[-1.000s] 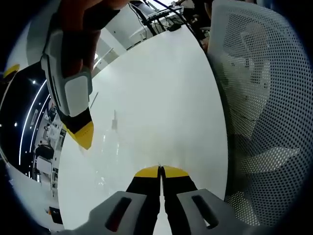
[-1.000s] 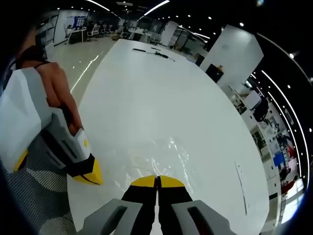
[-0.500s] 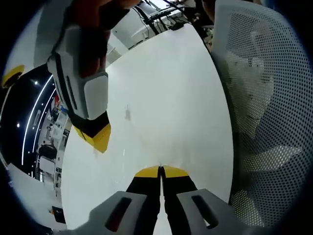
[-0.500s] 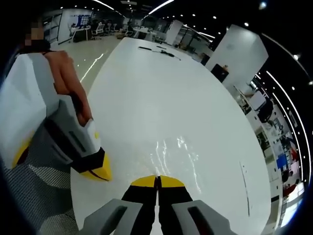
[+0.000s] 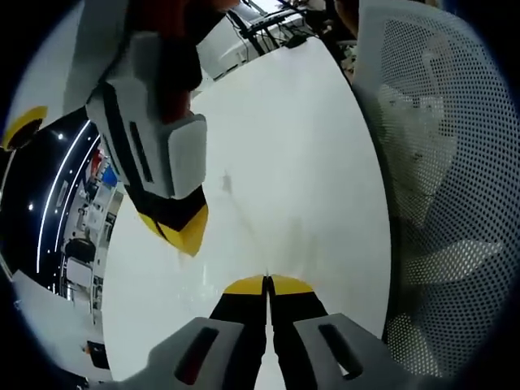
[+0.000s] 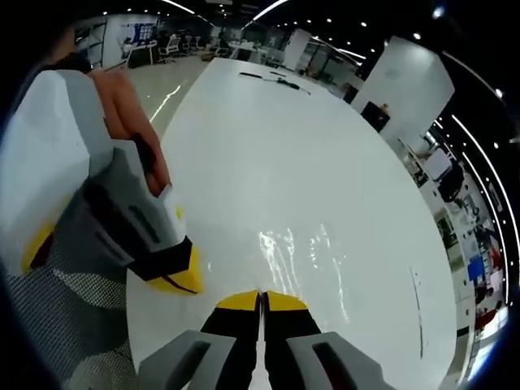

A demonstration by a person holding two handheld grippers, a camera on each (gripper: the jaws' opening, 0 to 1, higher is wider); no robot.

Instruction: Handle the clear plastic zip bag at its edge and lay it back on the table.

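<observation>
Here, one clear plastic zip bag (image 6: 296,252) is seen in the right gripper view as a patch of glossy wrinkles on the white table (image 6: 276,138), lying in the lower middle of the frame just above the right gripper (image 6: 261,297); its streaks run roughly from the bottom of the frame toward the top, though its outline and long axis cannot be made out for certain. The yellow tips of the right gripper are pressed together, and whether the bag's edge is caught between them cannot be told. In the left gripper view, the left gripper (image 5: 266,282) is likewise closed at the bottom centre, its tips meeting over the table (image 5: 301,162); whether film is pinched there cannot be told. Two grippers are counted in each view: the other one enters from the upper left of the frame, held by a hand (image 6: 134,114). One white mesh chair (image 5: 443,162) stands along the right of the left gripper view.
</observation>
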